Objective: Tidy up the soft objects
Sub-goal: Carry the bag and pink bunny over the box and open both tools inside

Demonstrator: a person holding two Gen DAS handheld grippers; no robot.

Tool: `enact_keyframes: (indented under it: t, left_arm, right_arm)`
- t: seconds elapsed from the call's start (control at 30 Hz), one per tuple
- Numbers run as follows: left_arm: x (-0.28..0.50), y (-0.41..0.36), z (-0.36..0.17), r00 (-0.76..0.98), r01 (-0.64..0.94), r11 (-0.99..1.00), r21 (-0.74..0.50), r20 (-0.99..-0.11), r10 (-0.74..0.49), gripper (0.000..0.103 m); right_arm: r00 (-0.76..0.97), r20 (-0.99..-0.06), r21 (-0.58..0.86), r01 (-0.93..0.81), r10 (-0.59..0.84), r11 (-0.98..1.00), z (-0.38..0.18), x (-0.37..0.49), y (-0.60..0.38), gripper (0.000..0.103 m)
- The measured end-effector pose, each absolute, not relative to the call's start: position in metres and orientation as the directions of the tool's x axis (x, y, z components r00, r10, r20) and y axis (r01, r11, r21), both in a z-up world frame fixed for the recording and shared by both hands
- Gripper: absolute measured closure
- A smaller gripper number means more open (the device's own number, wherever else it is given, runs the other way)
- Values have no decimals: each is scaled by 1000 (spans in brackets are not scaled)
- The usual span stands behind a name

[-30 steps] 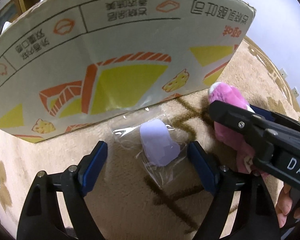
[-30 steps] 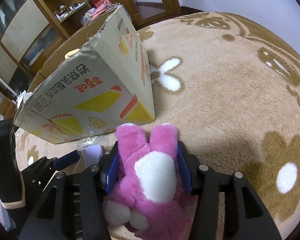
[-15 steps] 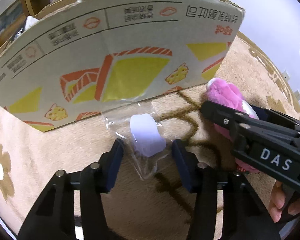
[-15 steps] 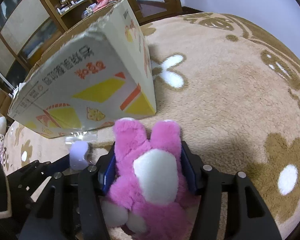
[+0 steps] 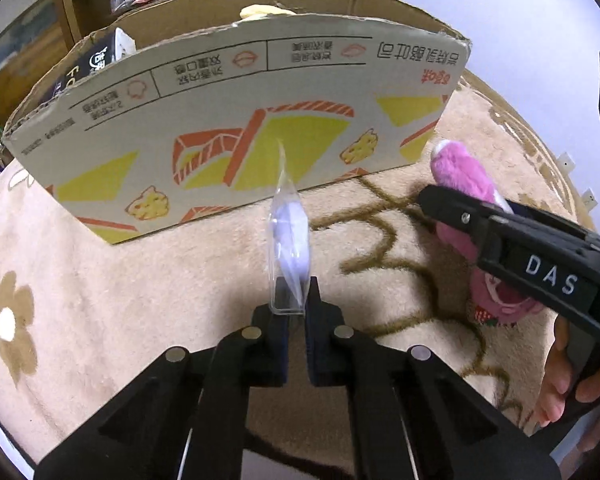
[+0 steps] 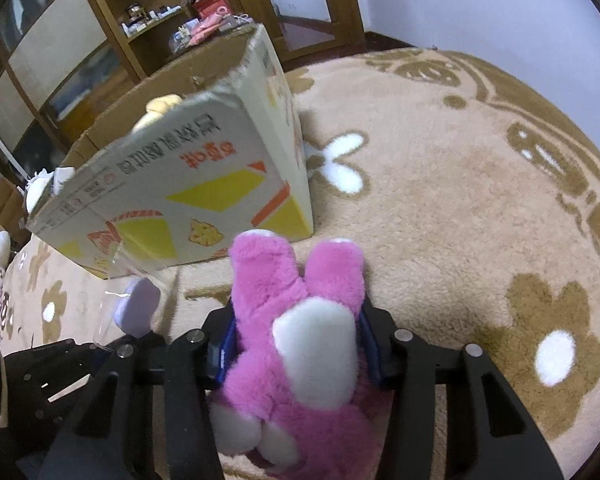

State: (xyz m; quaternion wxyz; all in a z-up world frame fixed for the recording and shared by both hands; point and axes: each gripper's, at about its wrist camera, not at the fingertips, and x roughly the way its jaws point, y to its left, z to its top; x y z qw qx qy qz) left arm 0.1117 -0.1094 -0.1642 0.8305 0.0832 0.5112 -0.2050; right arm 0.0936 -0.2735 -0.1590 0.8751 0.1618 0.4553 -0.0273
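Lower body of the pink plush toy (image 6: pixel 300 360) cut off at the bottom frame edge, its flanks hidden behind blue pads, cardboard box (image 5: pixel 236 120) contents mostly hidden by its near wall, shelf clutter (image 6: pixel 204 12) at upper left too small to identify.

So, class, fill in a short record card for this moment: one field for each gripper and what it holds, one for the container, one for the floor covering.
left gripper: shut on the clear bag holding a pale lilac soft item, lifted off the rug
right gripper: shut on the pink plush toy
container: open cardboard box, printed side facing, some items already inside
floor covering: beige rug with brown and white flowers
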Motion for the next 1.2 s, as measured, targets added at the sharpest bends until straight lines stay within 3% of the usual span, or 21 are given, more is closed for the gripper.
enact_keyframes:
  t: [0.43, 0.9, 1.2]
  left_arm:
    - [83, -82, -122, 482, 423, 904, -57, -831, -277, 97]
    - [44, -67, -50, 699, 415, 910, 19, -646, -306, 97]
    - [48, -67, -29, 763, 394, 917, 56, -576, -292, 97]
  right_arm:
    - [720, -690, 234, 131, 70, 963, -100, 68, -267, 51]
    - [849, -526, 172, 45, 53, 984, -37, 38, -243, 51]
    - [891, -451, 133, 13, 49, 991, -8, 36, -233, 51]
